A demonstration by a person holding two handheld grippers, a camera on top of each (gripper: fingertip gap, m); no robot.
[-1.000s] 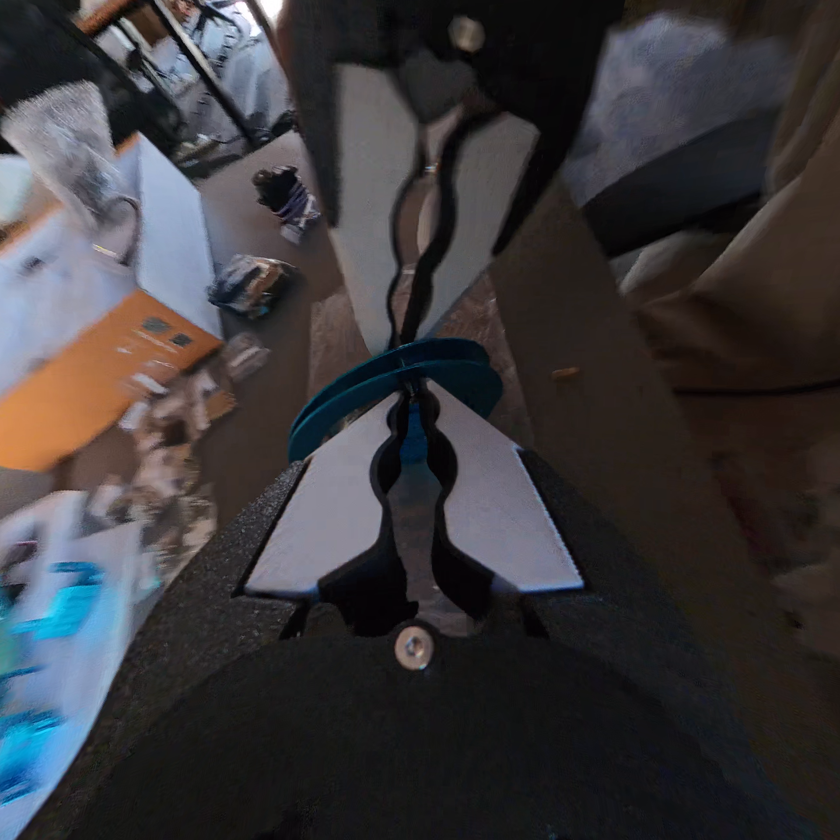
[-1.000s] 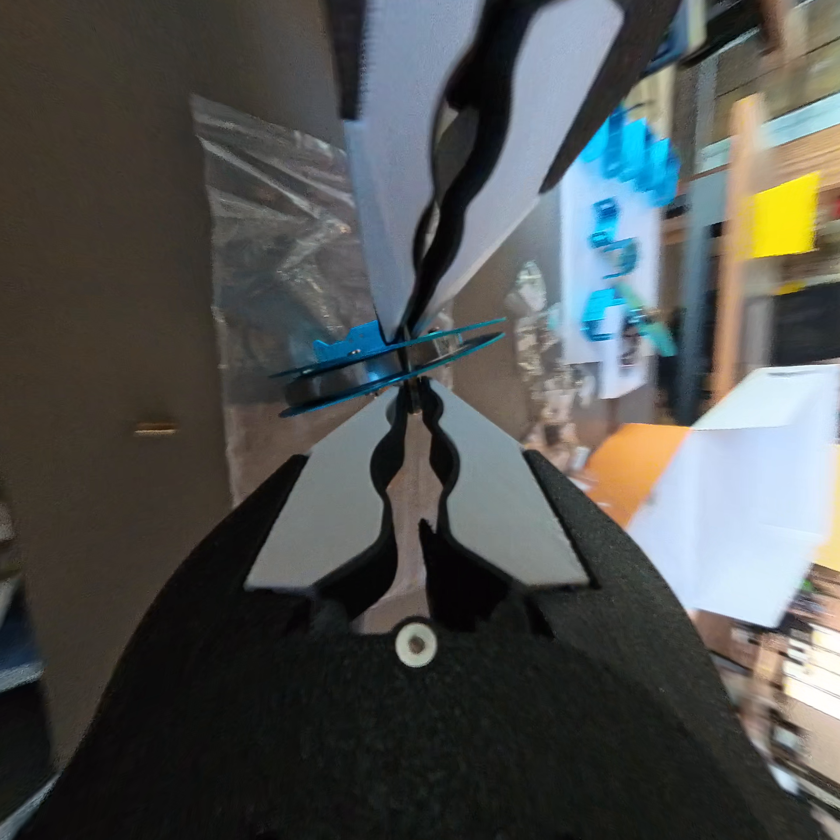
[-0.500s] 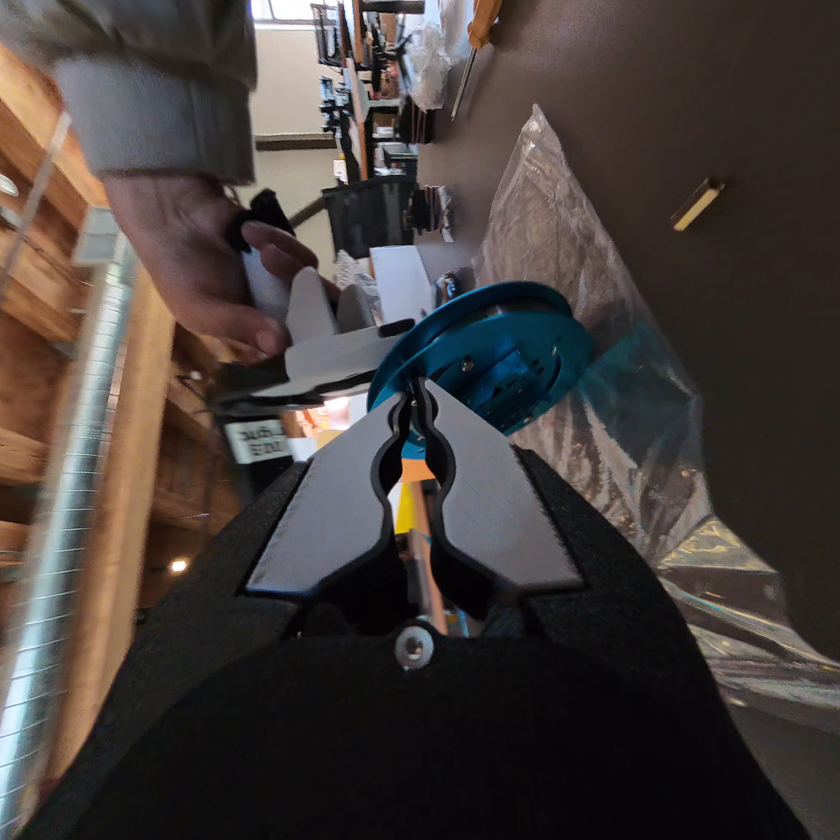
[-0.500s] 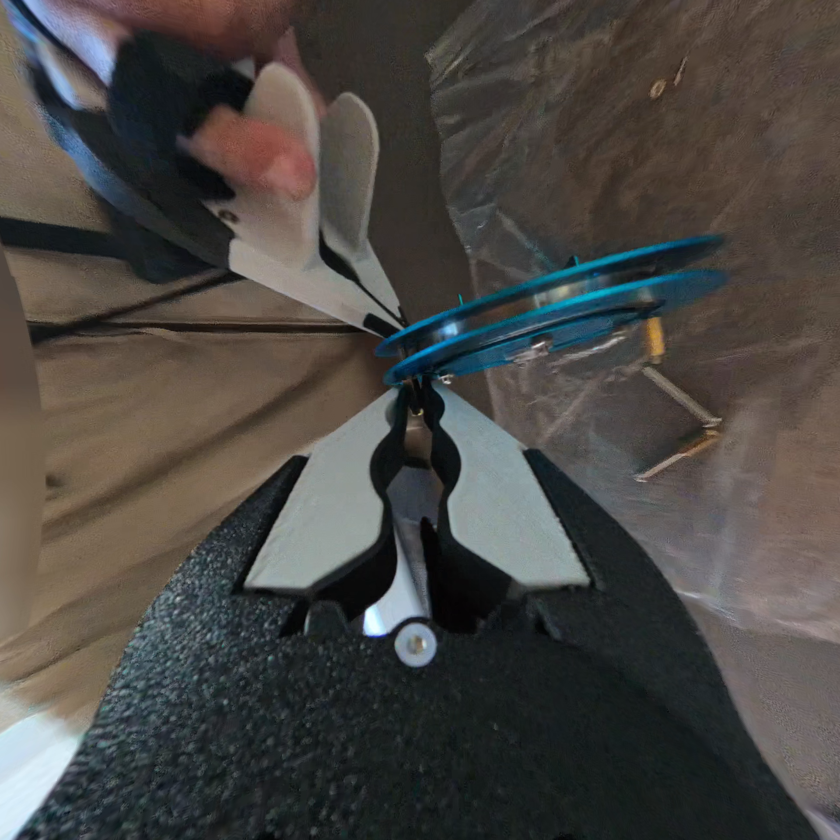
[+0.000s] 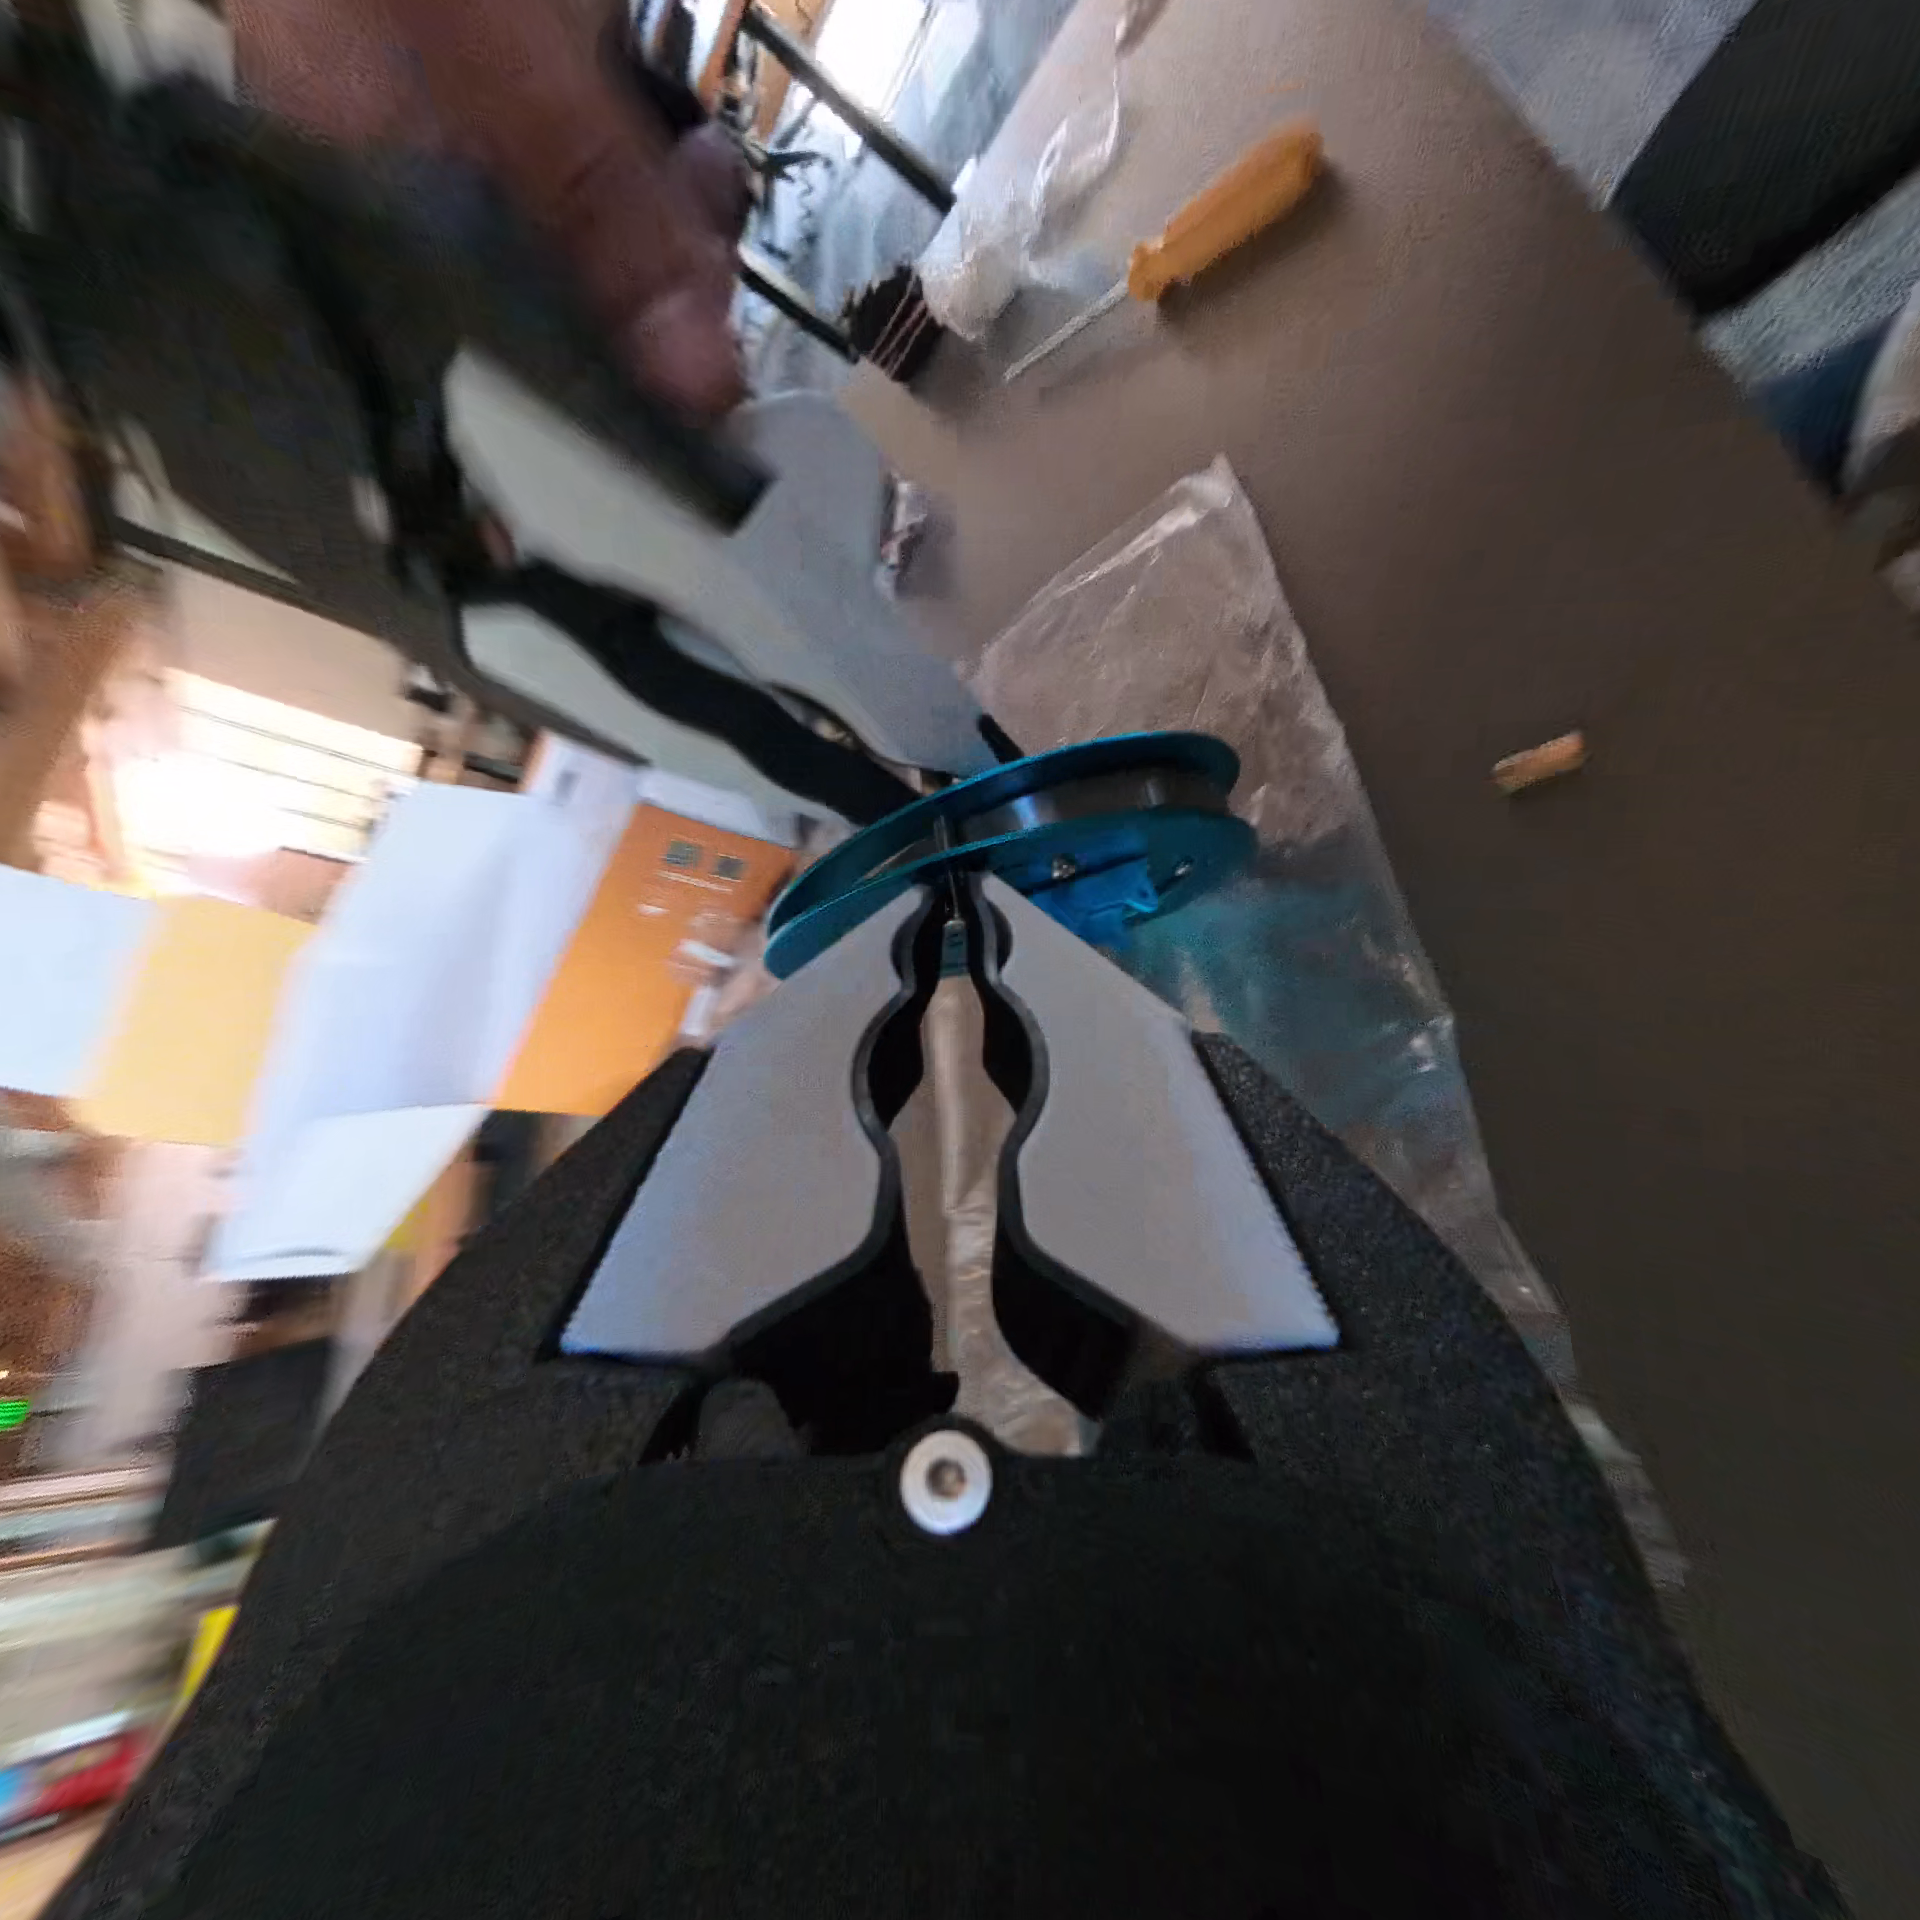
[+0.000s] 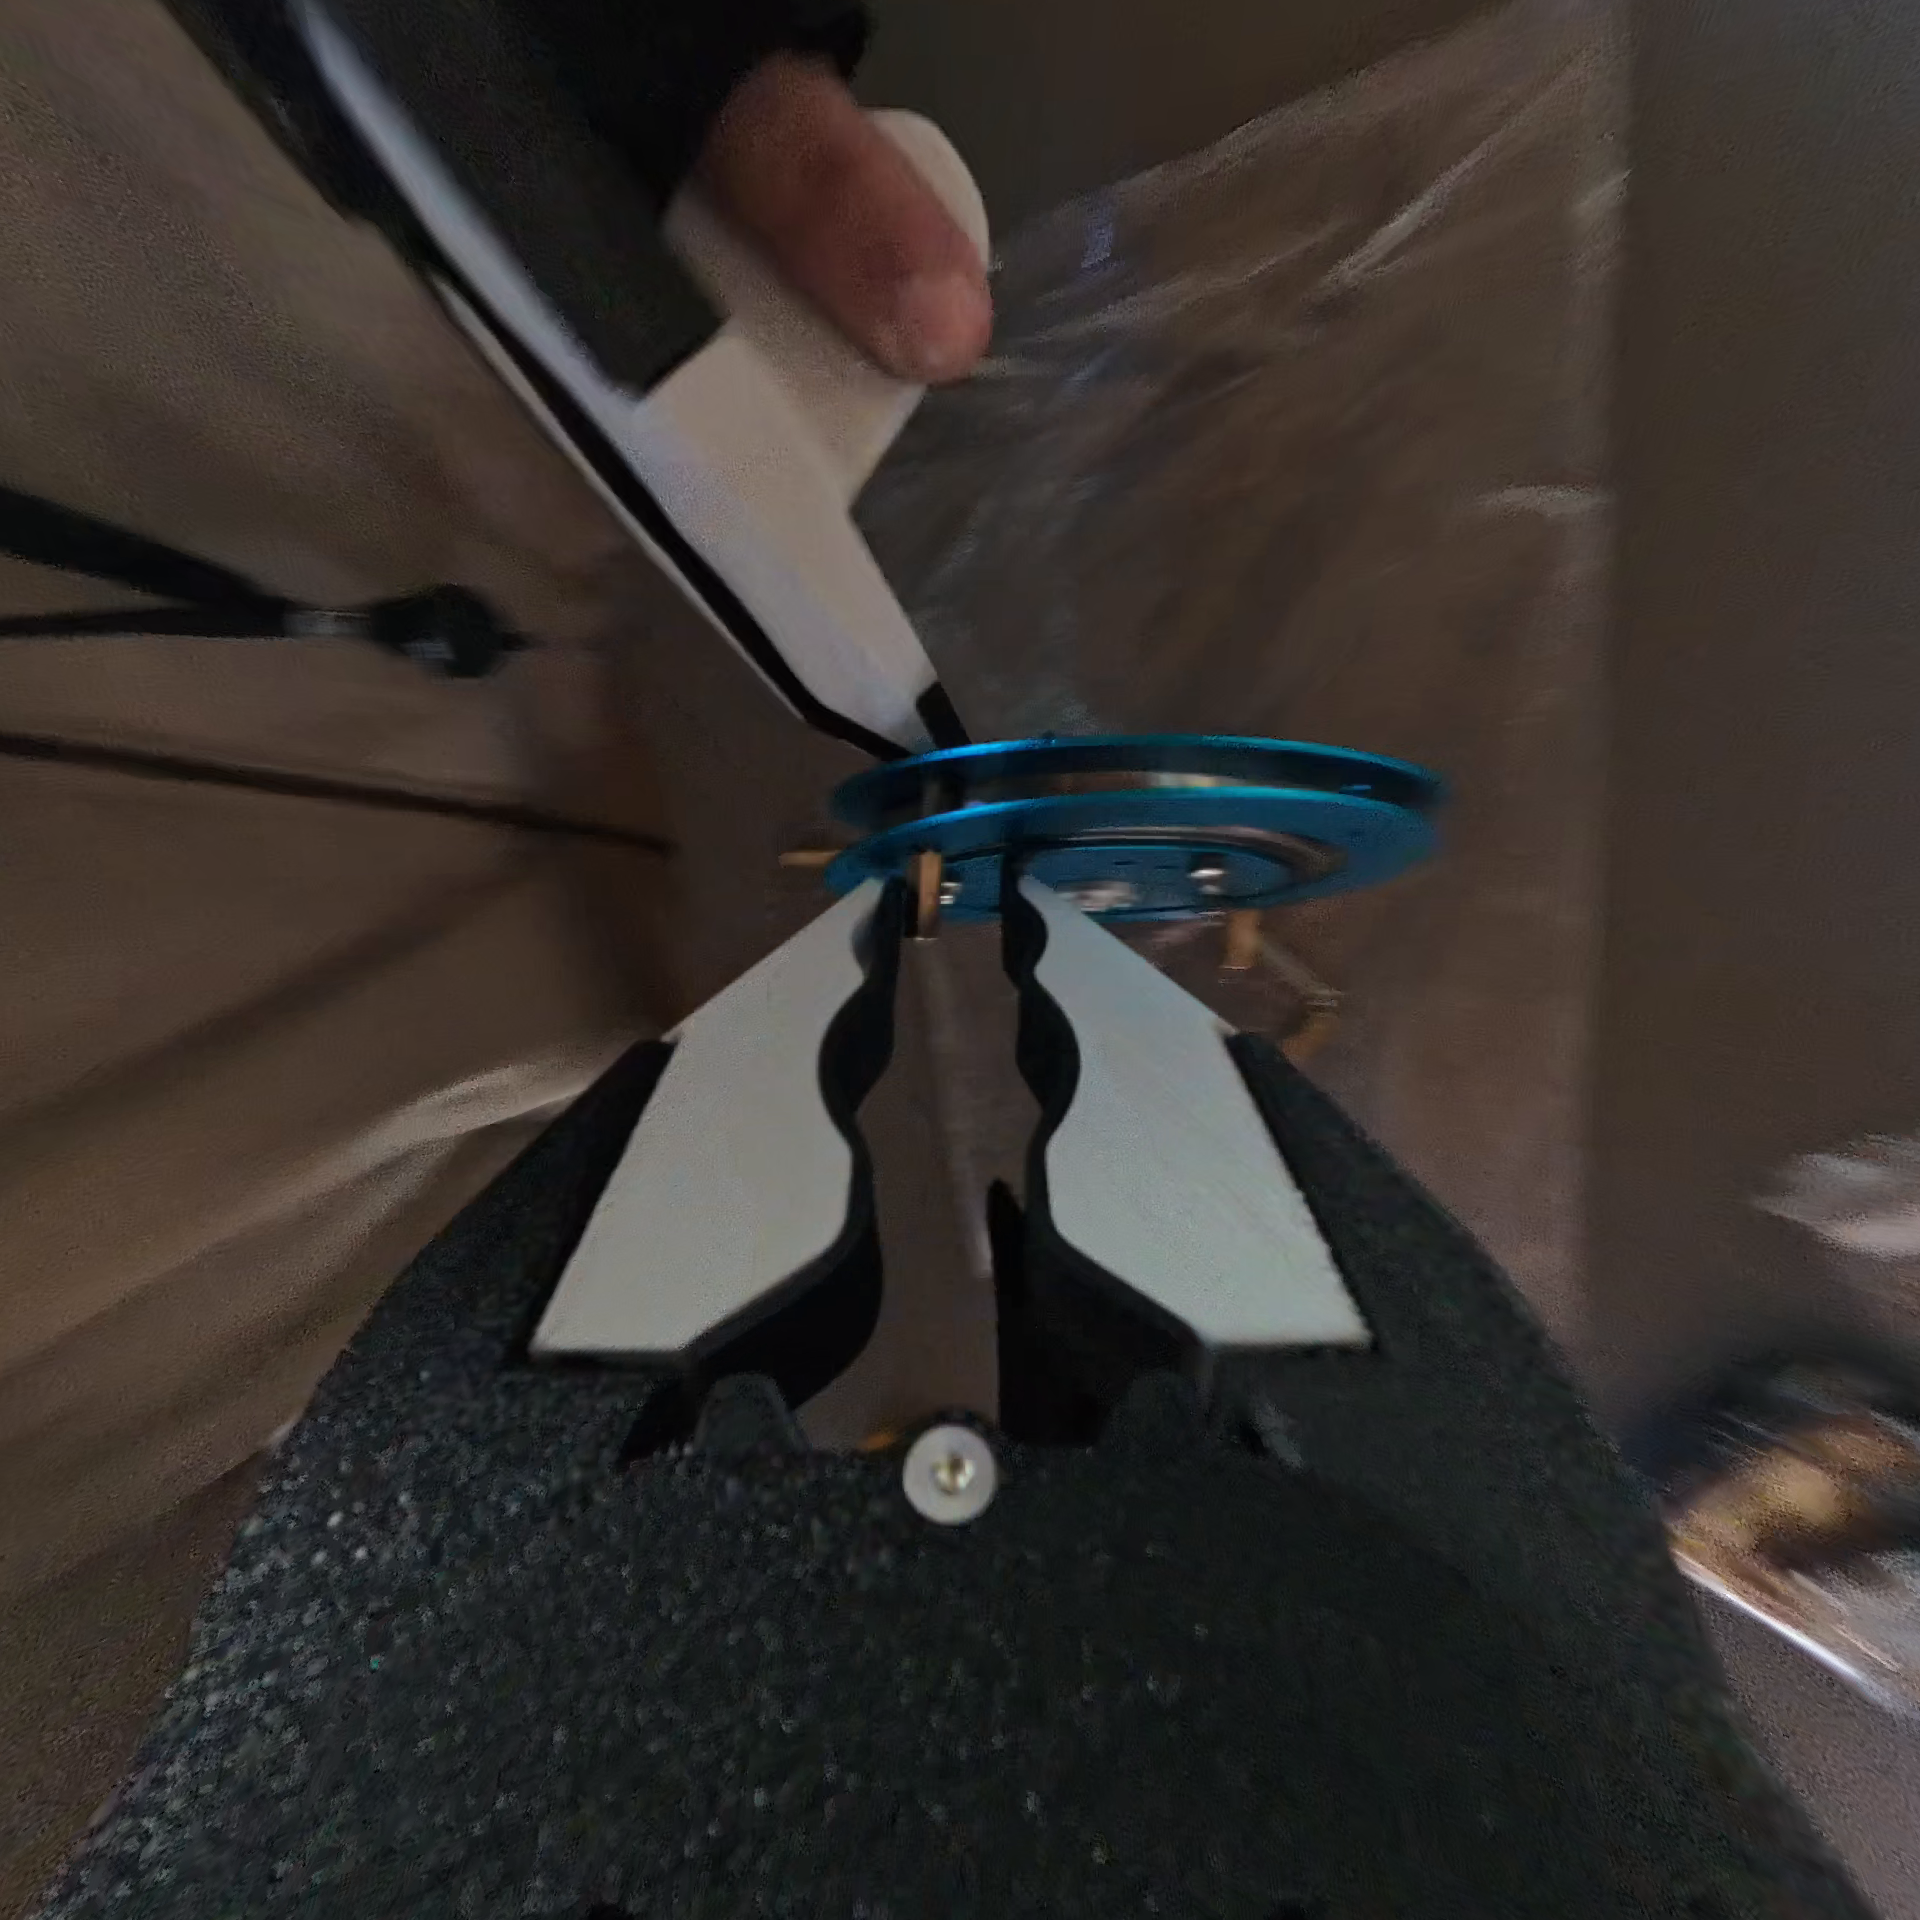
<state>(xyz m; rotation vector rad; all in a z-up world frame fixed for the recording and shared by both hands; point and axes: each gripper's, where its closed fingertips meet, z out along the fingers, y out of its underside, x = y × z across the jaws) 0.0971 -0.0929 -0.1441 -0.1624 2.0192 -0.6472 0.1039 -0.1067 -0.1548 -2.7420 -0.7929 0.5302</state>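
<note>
- The counter (image 5: pixel 1558 540) is a dull brown, matte surface that fills the right side of the left wrist view, tilted steeply in the frame.
- A person's beige garment (image 6: pixel 260 935), soft and creased, with a dark strap across it, takes up the left half of the right wrist view.
- A clear plastic bag (image 5: pixel 1195 623), crinkled and shiny, lies flat on the counter at centre right, behind the blue part.
- A white and orange box (image 5: pixel 499 987), blurred, stands at the left of the left wrist view; the print on it is too smeared to read.
- The left tool (image 5: pixel 951 894), pale grey fingers in a black grainy body, is pinched tight onto the near rim of the blue double disc (image 5: pixel 1018 821).
- The right tool (image 6: pixel 956 894) has its fingers parted by a narrow gap, with their tips at the disc rim; I cannot tell whether they grip it.
- The blue double disc is two thin, round metal plates stacked with a slim gap and small screws underneath, held in the air above the bag, at the centre of both views.
- An orange-handled screwdriver (image 5: pixel 1216 223) lies on the counter at upper right.
- A small brass standoff (image 5: pixel 1538 761), short and cylindrical, lies on the counter at the right, apart from the bag.
</note>
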